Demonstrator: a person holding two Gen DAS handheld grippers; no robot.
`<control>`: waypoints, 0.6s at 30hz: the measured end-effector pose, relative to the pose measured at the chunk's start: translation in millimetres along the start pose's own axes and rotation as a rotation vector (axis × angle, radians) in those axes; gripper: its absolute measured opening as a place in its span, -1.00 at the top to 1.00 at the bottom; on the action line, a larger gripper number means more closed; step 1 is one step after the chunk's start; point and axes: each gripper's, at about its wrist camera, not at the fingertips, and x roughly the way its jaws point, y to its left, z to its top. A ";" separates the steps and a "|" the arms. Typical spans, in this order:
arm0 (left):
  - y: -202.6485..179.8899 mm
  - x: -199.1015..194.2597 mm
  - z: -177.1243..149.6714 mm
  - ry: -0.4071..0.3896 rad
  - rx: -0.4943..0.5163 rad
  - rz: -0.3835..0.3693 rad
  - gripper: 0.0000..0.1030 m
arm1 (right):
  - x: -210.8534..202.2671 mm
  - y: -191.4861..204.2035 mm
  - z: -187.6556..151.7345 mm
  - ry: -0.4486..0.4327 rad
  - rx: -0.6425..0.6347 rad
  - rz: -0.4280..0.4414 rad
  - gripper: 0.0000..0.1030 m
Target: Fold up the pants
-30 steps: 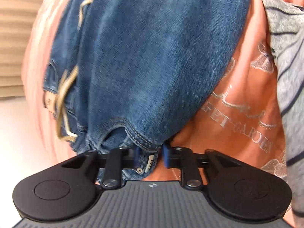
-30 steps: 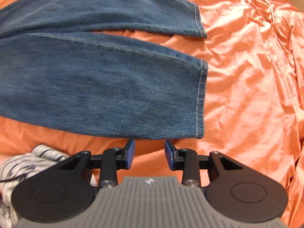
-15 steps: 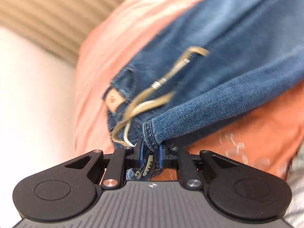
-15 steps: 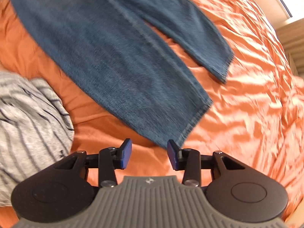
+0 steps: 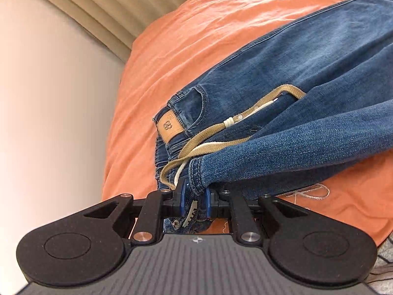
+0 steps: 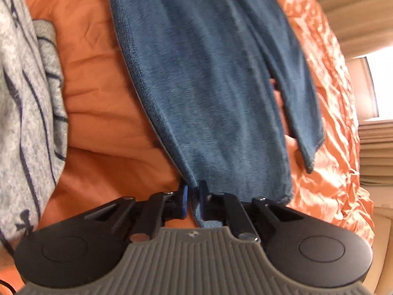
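Observation:
Blue jeans lie on an orange bedspread. In the left wrist view the waist end of the jeans [image 5: 282, 78] shows a tan leather patch [image 5: 170, 127] and a beige drawstring [image 5: 208, 132]. My left gripper [image 5: 194, 201] is shut on the waistband corner of the jeans, which is lifted and folded over. In the right wrist view the two legs of the jeans [image 6: 208, 78] run away from me. My right gripper [image 6: 192, 202] is shut on the hem corner of the nearer leg.
A grey striped garment [image 6: 27, 103] lies on the bedspread [image 6: 98, 113] left of the legs. It also shows at the lower right of the left wrist view [image 5: 385, 253]. The bed's edge, a pale wall [image 5: 49, 98] and beige curtains [image 5: 93, 5] are at the left.
My right gripper moved in and closed on the leg's hem corner; it was open before. My left gripper closed on the waistband corner about 0.5 s ago and still holds it lifted.

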 end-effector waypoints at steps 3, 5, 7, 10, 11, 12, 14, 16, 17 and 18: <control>2.8 -0.1 4.0 -0.003 -0.008 0.007 0.67 | -14.5 -21.3 3.1 -0.049 0.089 -0.066 1.00; 6.5 -1.0 9.8 -0.012 -0.001 0.015 0.67 | -22.3 -42.3 8.6 -0.082 0.129 -0.112 1.00; 12.4 -0.9 20.5 -0.024 0.008 0.027 0.67 | -25.3 -64.2 17.3 -0.100 0.135 -0.154 1.00; 25.8 -2.7 42.0 -0.054 0.003 0.050 0.67 | -25.5 -95.9 34.1 -0.105 0.135 -0.201 1.00; 30.7 -1.7 51.1 -0.063 0.000 0.058 0.67 | -22.7 -108.4 41.0 -0.105 0.142 -0.211 1.00; 34.7 0.5 60.6 -0.069 -0.001 0.067 0.67 | -20.5 -122.8 46.5 -0.106 0.154 -0.220 1.00; 41.2 7.8 78.9 -0.073 0.003 0.079 0.67 | -10.1 -149.8 60.5 -0.104 0.190 -0.236 1.00; 45.4 22.5 99.3 -0.061 0.012 0.084 0.66 | 5.5 -173.8 75.3 -0.097 0.232 -0.235 1.00; 47.0 31.3 108.6 -0.051 0.010 0.080 0.66 | 16.8 -185.9 84.3 -0.093 0.253 -0.232 1.00; 48.1 43.7 119.0 -0.038 0.007 0.071 0.66 | 26.7 -195.6 91.5 -0.088 0.270 -0.228 1.00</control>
